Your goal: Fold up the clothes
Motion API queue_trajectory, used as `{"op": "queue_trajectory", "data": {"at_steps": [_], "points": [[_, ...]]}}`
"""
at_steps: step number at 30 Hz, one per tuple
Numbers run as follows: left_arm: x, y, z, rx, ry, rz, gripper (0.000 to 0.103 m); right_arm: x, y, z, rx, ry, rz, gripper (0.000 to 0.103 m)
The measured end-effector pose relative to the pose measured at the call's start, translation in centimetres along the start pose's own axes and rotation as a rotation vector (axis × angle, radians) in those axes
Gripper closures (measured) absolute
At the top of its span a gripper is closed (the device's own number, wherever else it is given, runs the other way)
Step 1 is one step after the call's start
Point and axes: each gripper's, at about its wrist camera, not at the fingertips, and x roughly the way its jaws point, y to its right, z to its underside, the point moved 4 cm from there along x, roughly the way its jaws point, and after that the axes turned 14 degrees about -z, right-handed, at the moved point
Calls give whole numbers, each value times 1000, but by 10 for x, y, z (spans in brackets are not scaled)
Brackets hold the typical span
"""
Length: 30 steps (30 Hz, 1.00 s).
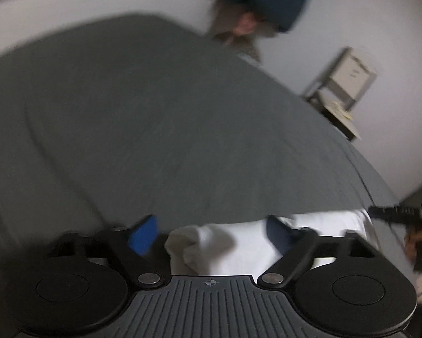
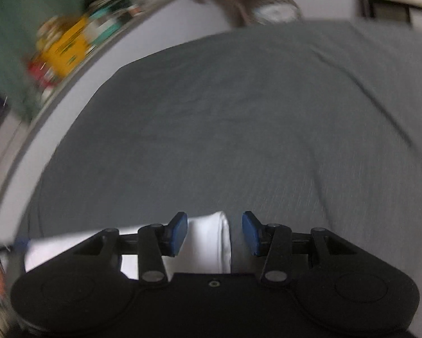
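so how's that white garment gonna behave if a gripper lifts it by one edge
Probably floppy: the white garment is bunched in soft rumples between the open left gripper. Likely light, being thin cloth with a folded hem. It may drag rather than slide freely on the grey bedsheet, which looks matte.

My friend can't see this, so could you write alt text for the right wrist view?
An open gripper with blue pads straddles the edge of a white garment lying on a grey bedsheet. The background is blurred.

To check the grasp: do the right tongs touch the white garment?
Apart. In the right wrist view the right tongs stand open, with gaps beside the white garment.
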Motion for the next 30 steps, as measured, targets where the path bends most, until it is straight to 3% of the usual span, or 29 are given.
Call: {"op": "queue_trajectory", "data": {"at_steps": [2, 4, 7, 9, 12, 15, 17, 20, 21, 23, 24, 25, 27, 30], "points": [[12, -4, 2, -45, -41, 6, 46, 9, 12, -6, 93, -1, -9, 69], [23, -8, 4, -92, -75, 11, 64, 17, 17, -4, 130, -8, -31, 90], [35, -12, 11, -182, -74, 29, 87, 24, 18, 2, 151, 13, -47, 95], [41, -14, 17, -230, -40, 14, 97, 19, 19, 2, 143, 95, -14, 96], [41, -20, 25, -292, 11, 0, 98, 1, 22, 20, 130, 177, 10, 97], [49, -28, 33, -339, 18, -7, 98, 6, 35, 29, 147, 183, 33, 97], [56, -32, 36, -377, 10, 7, 98, 9, 43, 30, 198, 193, -8, 96], [60, -31, 34, -345, 21, 11, 96, 12, 44, 31, 226, 208, -58, 86], [57, -31, 34, -326, 28, 4, 89, 11, 42, 32, 227, 220, -68, 78], [48, -33, 32, -315, 59, -53, 53, 4, 37, 34, 215, 255, -68, 66], [41, -36, 31, -323, 82, -111, 19, 1, 34, 36, 205, 269, -43, 54], [35, -38, 31, -338, 113, -161, 3, -4, 29, 39, 186, 278, -17, 49], [22, -40, 30, -399, 192, -200, 2, -13, 19, 42, 142, 294, 32, 48], [4, -29, 27, -471, 270, -173, 2, -27, 0, 53, 66, 329, 44, 36]]}}
